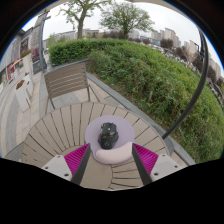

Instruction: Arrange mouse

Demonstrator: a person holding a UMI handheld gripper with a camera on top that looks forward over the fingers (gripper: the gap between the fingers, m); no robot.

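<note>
Left to right: a wooden chair [66, 80] is standing beyond the round slatted table [60, 125], with paving lying further left. On the table, a dark mouse [108, 135] is resting on a pale round mat [110, 150], just ahead of the fingers. The gripper [110, 160] is holding its magenta pads [76, 157] wide apart, flanking the mat's near edge and grasping nothing. To the right, a green hedge [160, 75] is running alongside, with trees [110, 15] and buildings rising behind.
</note>
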